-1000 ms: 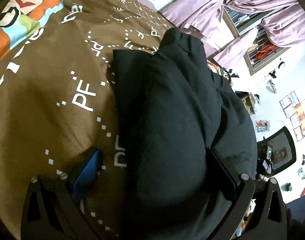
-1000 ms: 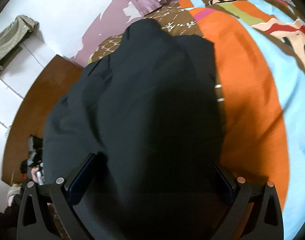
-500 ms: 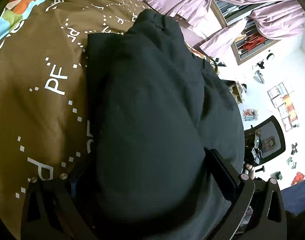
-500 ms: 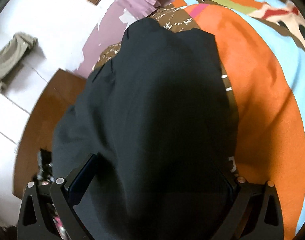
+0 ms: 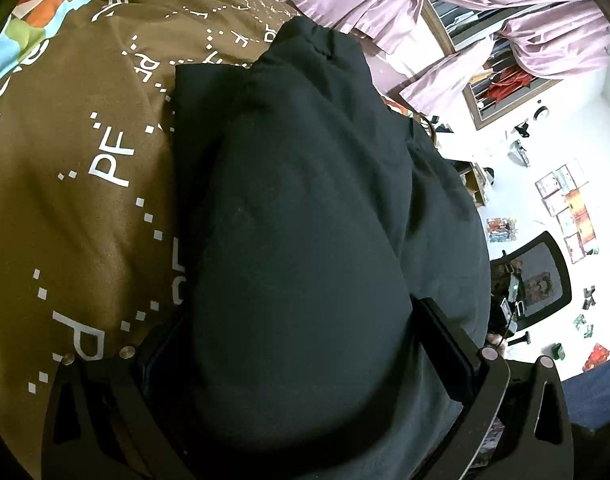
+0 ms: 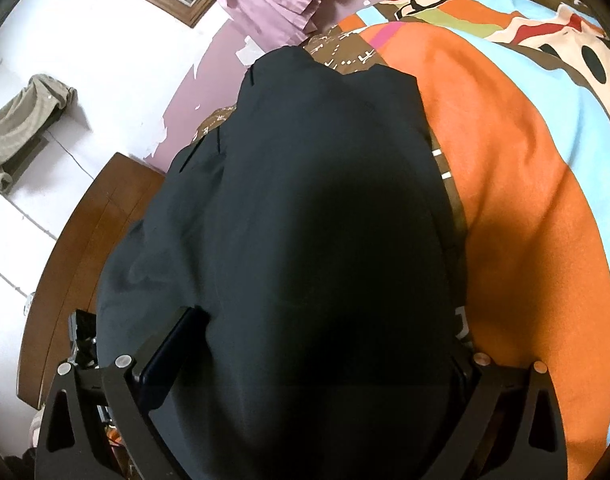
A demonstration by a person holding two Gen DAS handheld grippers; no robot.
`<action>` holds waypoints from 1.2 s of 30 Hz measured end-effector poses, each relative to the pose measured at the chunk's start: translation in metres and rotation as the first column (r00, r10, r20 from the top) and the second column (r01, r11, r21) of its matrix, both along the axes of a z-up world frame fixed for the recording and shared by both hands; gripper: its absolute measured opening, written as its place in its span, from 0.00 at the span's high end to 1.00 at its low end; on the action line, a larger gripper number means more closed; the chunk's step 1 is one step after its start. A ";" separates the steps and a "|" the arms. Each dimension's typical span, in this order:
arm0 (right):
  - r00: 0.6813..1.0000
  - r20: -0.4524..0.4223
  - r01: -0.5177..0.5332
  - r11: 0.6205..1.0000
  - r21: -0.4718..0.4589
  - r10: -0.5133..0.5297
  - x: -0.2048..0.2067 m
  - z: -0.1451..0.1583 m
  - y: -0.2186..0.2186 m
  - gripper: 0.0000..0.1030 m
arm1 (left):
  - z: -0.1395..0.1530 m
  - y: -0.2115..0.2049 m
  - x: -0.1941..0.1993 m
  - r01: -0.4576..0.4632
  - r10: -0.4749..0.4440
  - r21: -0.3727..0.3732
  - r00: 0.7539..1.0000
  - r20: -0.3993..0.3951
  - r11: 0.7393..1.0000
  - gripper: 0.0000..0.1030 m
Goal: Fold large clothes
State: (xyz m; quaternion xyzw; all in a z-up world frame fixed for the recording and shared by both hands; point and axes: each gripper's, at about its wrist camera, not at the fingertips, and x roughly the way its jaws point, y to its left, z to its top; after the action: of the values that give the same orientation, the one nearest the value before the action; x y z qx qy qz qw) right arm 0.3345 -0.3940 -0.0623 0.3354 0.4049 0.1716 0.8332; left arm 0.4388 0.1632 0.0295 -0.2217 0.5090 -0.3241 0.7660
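Observation:
A large black garment (image 5: 305, 220) lies on the bed and fills the middle of both views; it also shows in the right wrist view (image 6: 325, 220). It bulges up between the fingers of my left gripper (image 5: 301, 344), whose jaws stand wide apart around the cloth. My right gripper (image 6: 325, 344) straddles the same garment with its jaws wide apart too. The fingertips of both grippers are partly hidden by the cloth, so their hold on it is unclear. The far end of the garment rests folded on the bedspread.
The bedspread is brown with white letters (image 5: 85, 200) and orange and blue (image 6: 525, 200) on the other side. Purple curtains (image 5: 445, 12), a window, a black office chair (image 5: 541, 276) and a wooden bed board (image 6: 85, 240) surround the bed.
The garment has come closer and fills more of both views, now covering the left gripper's blue finger pad. Both cameras shifted slightly over the bed.

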 end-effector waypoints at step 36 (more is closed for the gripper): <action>0.980 0.190 -0.010 0.968 -0.250 0.059 -0.023 0.084 0.034 0.82 | 0.077 -0.047 -0.036 -0.126 0.131 -0.039 0.980 0.150 0.991 0.78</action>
State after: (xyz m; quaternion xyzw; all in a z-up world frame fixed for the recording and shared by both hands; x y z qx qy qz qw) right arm 0.3120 -0.3600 0.0222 0.2028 0.3449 0.1663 0.9013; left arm 0.4029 0.1157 0.1066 -0.2398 0.4289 -0.2972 0.8187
